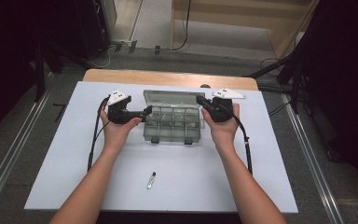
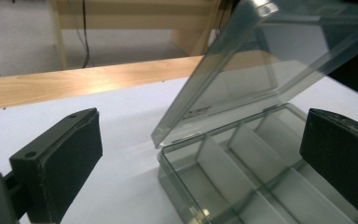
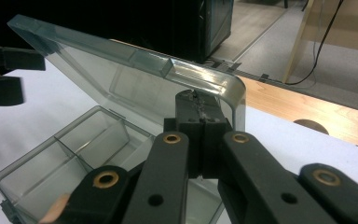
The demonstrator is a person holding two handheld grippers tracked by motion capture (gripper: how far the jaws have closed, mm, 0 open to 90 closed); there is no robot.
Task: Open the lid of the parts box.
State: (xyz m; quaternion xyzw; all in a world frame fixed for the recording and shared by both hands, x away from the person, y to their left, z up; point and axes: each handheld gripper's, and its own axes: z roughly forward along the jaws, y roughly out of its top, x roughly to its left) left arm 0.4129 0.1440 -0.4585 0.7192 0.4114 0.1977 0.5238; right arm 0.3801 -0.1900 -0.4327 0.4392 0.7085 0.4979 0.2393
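Observation:
A clear grey compartment box (image 1: 172,125) stands in the middle of the white board, its hinged lid (image 1: 170,98) raised toward the far side. My left gripper (image 1: 147,113) is at the box's left end, open. In the left gripper view its jaws (image 2: 205,149) straddle the box's near corner (image 2: 223,186) without touching it, and the lid (image 2: 270,60) slants above. My right gripper (image 1: 199,101) is at the right end, shut. In the right gripper view its tips (image 3: 198,100) rest against the lid's rounded corner (image 3: 223,81). I cannot tell whether the rim is pinched.
A small glass vial (image 1: 151,179) lies on the white board (image 1: 74,177) nearer the person. The wooden table edge (image 1: 168,77) shows beyond the board. The left gripper (image 3: 2,74) shows far off in the right gripper view. Cables trail back from both grippers.

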